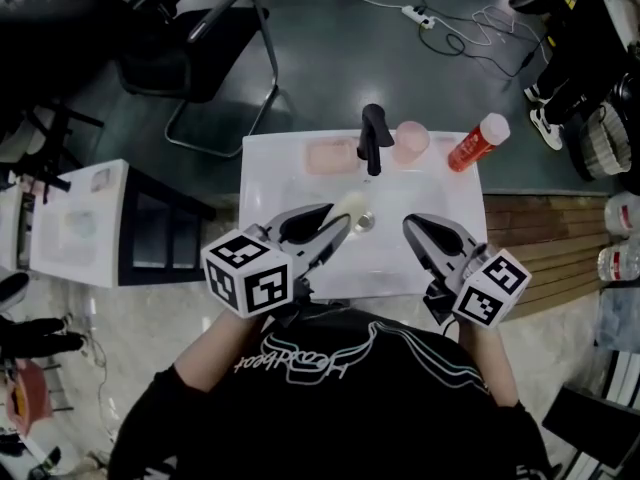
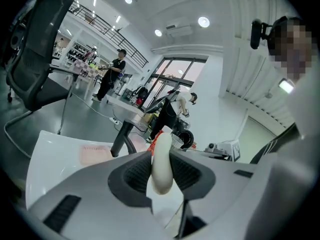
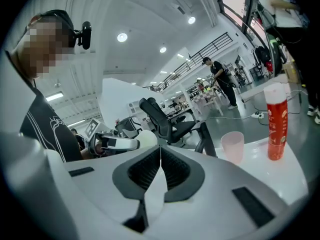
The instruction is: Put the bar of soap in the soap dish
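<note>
My left gripper (image 1: 338, 224) is shut on a cream bar of soap (image 1: 347, 208), held over the white sink basin (image 1: 290, 168). In the left gripper view the soap (image 2: 161, 161) stands on edge between the dark pads. The pink soap dish (image 1: 331, 156) sits on the sink's back ledge, left of the black faucet (image 1: 372, 138); it shows in the left gripper view as a pink soap dish (image 2: 96, 153). My right gripper (image 1: 412, 227) is shut with nothing in it, over the basin's right side; its pads (image 3: 150, 171) meet.
A pink cup (image 1: 411, 141) and a red bottle with a white cap (image 1: 478, 142) stand on the ledge right of the faucet. A black chair (image 1: 205, 48) is beyond the sink. A white side table (image 1: 78, 223) stands at the left, wooden boards (image 1: 545, 248) at the right.
</note>
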### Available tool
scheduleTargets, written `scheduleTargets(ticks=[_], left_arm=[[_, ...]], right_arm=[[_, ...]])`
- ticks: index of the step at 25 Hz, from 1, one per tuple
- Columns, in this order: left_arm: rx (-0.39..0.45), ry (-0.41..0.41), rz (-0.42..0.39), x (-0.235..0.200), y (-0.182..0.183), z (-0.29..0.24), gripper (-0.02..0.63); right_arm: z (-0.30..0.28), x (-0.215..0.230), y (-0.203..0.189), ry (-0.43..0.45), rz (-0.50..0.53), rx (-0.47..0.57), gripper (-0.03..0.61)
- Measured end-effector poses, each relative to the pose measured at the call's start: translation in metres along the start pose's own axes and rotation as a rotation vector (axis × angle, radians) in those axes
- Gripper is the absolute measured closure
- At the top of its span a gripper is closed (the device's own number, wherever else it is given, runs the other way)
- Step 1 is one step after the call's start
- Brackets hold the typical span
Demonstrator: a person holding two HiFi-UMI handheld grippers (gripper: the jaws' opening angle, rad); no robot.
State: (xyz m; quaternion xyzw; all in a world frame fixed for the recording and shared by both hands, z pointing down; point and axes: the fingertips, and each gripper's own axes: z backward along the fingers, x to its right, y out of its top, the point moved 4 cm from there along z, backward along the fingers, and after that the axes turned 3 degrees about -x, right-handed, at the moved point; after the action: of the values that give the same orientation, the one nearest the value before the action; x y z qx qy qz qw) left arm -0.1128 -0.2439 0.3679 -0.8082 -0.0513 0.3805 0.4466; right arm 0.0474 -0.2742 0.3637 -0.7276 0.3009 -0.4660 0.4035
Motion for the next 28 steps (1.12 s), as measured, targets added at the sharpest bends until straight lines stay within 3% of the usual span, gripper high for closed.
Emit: scheduleTargets(ticks=[14, 22, 28], left_arm=[[-0.039, 0.055, -0.054, -0.051, 0.017, -0.018, 0.489], [-0.065, 0.111, -0.154, -0.09, 0.031, -0.036, 0.489], [-0.124, 0.164, -0.307, -0.112, 0.033, -0.057, 0.489]], right_arm=[[-0.018, 0.016, -0.005, -0.014, -0.02, -0.008, 0.546], [-0.018, 0.029, -0.013, -0.051, -0.054, -0.015, 0.548], [-0.017, 0.039, -0.026, -0.073, -0.085, -0.031, 0.546]])
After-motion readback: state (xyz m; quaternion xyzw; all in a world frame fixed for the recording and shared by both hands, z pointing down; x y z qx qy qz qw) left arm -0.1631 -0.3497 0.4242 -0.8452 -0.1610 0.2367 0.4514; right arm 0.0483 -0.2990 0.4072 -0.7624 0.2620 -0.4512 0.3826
